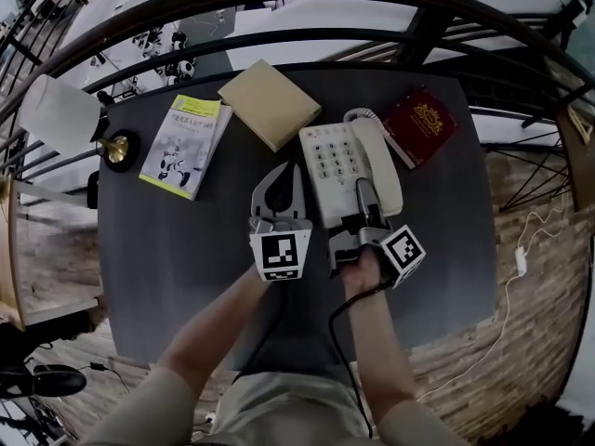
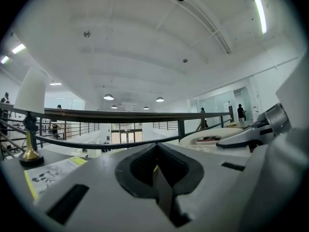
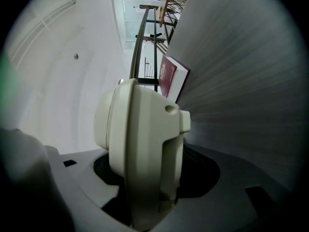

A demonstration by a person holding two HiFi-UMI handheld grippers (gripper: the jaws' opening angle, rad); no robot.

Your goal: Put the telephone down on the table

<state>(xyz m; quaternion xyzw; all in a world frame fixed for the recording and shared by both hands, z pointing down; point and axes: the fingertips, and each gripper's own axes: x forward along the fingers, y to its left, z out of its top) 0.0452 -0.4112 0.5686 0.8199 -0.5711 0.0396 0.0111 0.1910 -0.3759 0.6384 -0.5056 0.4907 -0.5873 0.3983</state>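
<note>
Right gripper [image 1: 365,208]: jaws are clamped on the 6 o'clock end of the cream telephone [image 1: 337,161]. The handset is seen lying along its 3 o'clock side. The telephone is located over the middle of the bench [image 1: 186,268]; contact with the bench cannot be told.

Left gripper [image 1: 281,182]: jaws together, nothing held, positioned just beside the telephone at its 8 o'clock.

From the telephone, a red book [image 1: 423,124] is seen at 1 o'clock, a tan book [image 1: 270,103] at 11, a yellow-green booklet [image 1: 184,145] at 9 and a lamp [image 1: 60,114] beyond it.
</note>
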